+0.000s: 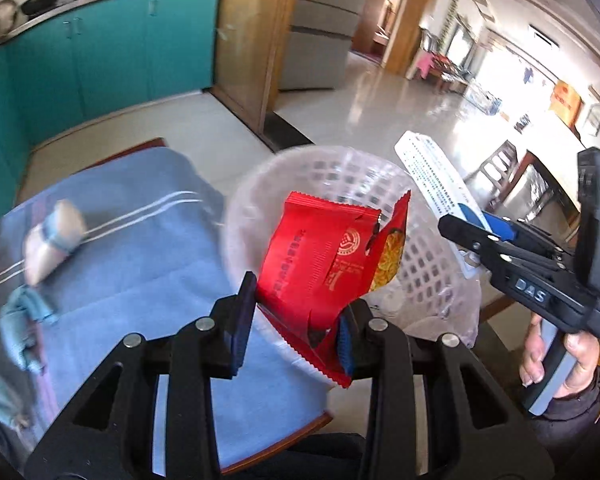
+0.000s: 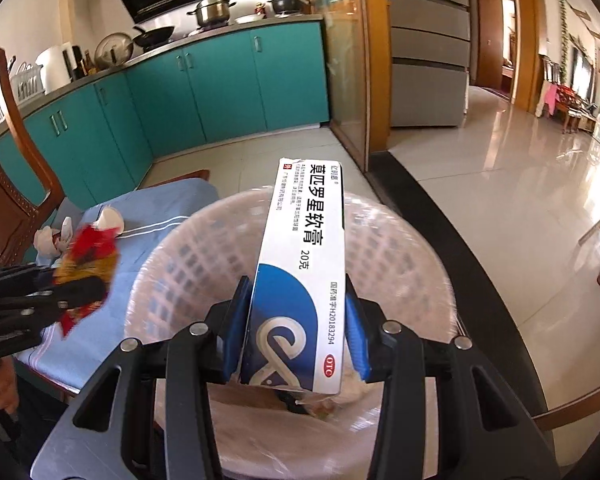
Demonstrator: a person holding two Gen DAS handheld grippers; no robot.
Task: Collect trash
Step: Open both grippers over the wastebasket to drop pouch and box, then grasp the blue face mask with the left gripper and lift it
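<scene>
At lower centre of the left wrist view, the left gripper clamps a red wrapper before the white basket. The right gripper pinches a white-and-blue medicine box over that basket, centre frame.

The translucent white lattice plastic basket stands mouth open; crumpled paper scraps and a carved wooden chair crowd the bench's far end.

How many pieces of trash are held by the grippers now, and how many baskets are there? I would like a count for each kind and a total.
Red snack wrapper, in the left gripper: 1
White and blue medicine box, in the right gripper: 1
White plastic basket: 1
Total: 3
</scene>
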